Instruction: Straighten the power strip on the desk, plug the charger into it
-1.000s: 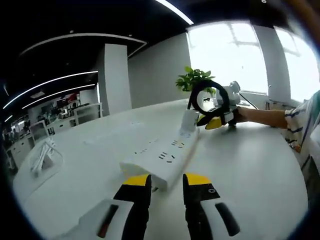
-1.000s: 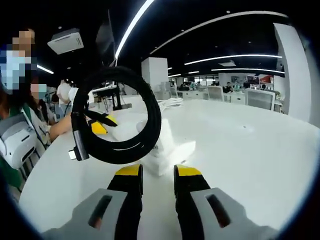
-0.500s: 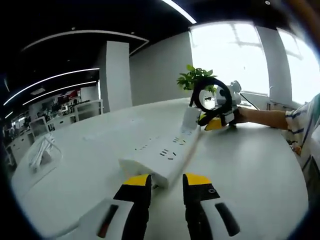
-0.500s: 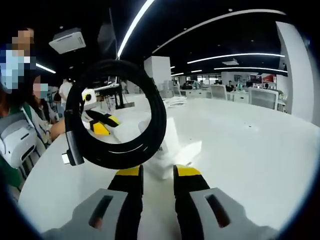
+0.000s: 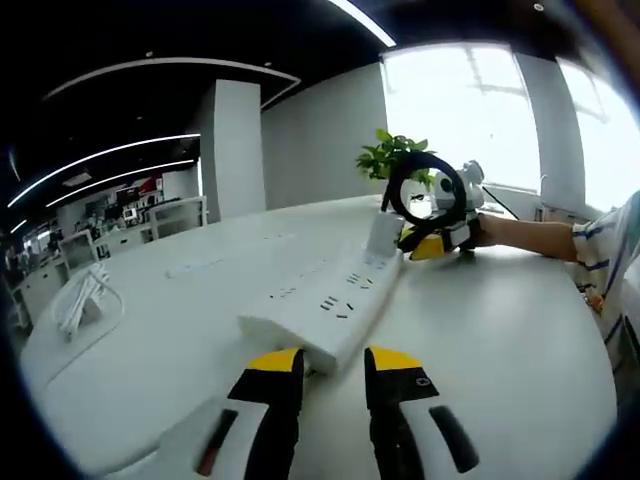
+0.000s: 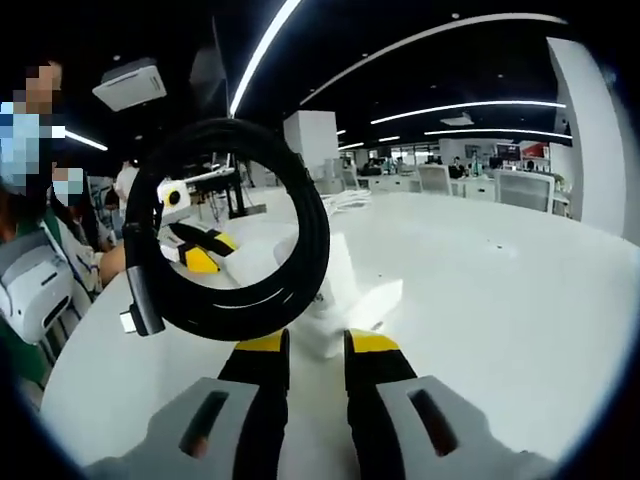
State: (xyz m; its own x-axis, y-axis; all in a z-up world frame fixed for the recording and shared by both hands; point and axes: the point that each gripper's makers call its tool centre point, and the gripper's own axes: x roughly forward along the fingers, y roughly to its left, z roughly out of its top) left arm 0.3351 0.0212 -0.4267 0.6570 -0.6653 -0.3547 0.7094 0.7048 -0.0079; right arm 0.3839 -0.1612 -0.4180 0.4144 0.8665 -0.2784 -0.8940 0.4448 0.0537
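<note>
1. One white power strip (image 5: 325, 308) lies on the white desk (image 5: 500, 340). In the left gripper view its near end sits just ahead of the left gripper (image 5: 333, 362), and it runs away toward the right gripper (image 5: 432, 243) at its far end.
2. The left gripper's two yellow-tipped jaws stand slightly apart with nothing between them; released, near the strip's end, though contact cannot be told.
3. One white charger (image 6: 322, 285) stands at the strip's far end, just ahead of the right gripper (image 6: 314, 343) in the right gripper view. One coil of black cable (image 6: 232, 232) rises above it, with one plug tip (image 6: 141, 290) hanging at the coil's left.
4. The right gripper's jaws sit close together at the charger's base; whether they clench it cannot be told.
5. One green plant (image 5: 398, 158) stands beyond the right gripper, and one bundle of white cable (image 5: 82, 303) lies well off to the left of the left gripper.
6. A person's forearm (image 5: 530, 236) in a striped sleeve (image 5: 602, 243) reaches in behind the right gripper.
</note>
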